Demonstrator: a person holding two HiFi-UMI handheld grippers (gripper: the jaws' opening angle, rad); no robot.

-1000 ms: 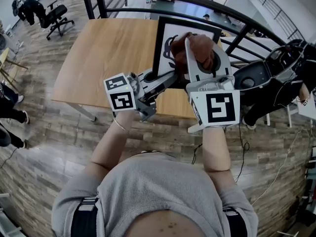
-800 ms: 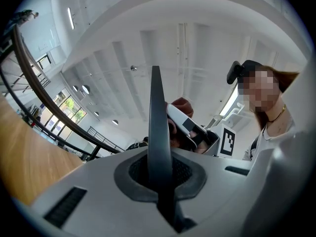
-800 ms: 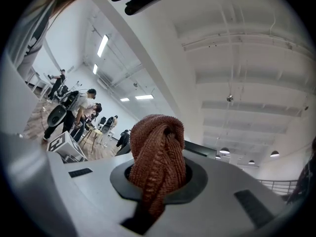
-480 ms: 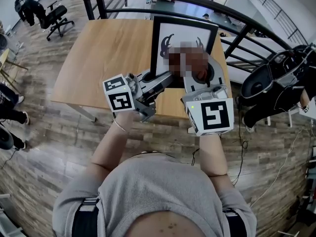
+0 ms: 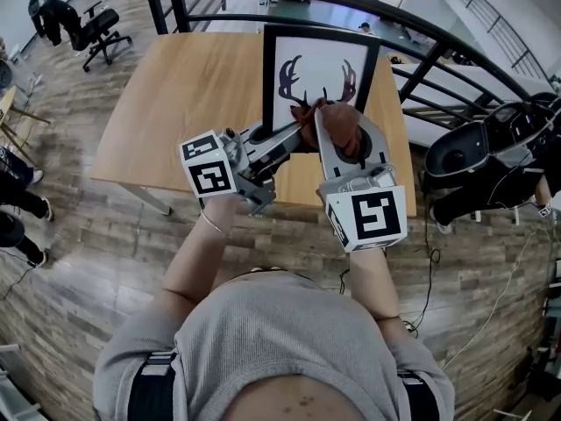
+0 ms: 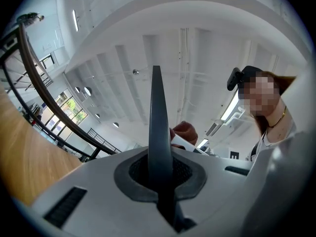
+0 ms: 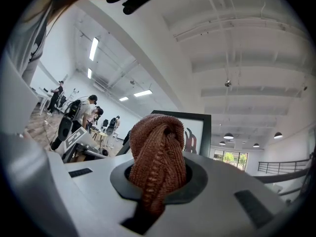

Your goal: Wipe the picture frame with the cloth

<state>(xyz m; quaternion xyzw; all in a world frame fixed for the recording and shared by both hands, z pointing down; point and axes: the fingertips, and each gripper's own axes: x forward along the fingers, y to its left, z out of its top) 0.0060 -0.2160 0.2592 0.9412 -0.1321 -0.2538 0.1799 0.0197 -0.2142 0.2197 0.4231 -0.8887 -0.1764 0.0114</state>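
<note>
The black picture frame (image 5: 320,67), white mat with a dark antler print, stands tilted on the wooden table (image 5: 193,86). My left gripper (image 5: 294,137) is shut on its lower left edge. In the left gripper view that edge (image 6: 157,112) rises as a thin dark blade from between the jaws of the left gripper (image 6: 159,181). My right gripper (image 5: 340,137) is shut on a bunched brown knitted cloth (image 5: 337,121), which lies against the lower part of the picture. In the right gripper view the cloth (image 7: 159,142) bulges out of the right gripper (image 7: 157,184), with the frame (image 7: 197,130) just behind it.
A black metal railing (image 5: 421,33) curves behind the table's far edge. An office chair (image 5: 96,29) stands at the far left on the wood floor. A person with dark equipment (image 5: 491,139) is at the right. Several people (image 7: 89,112) stand in the distance.
My right gripper has carried the cloth down the face of the picture to its lower part, uncovering the antler print. The left gripper has kept its hold in the same place.
</note>
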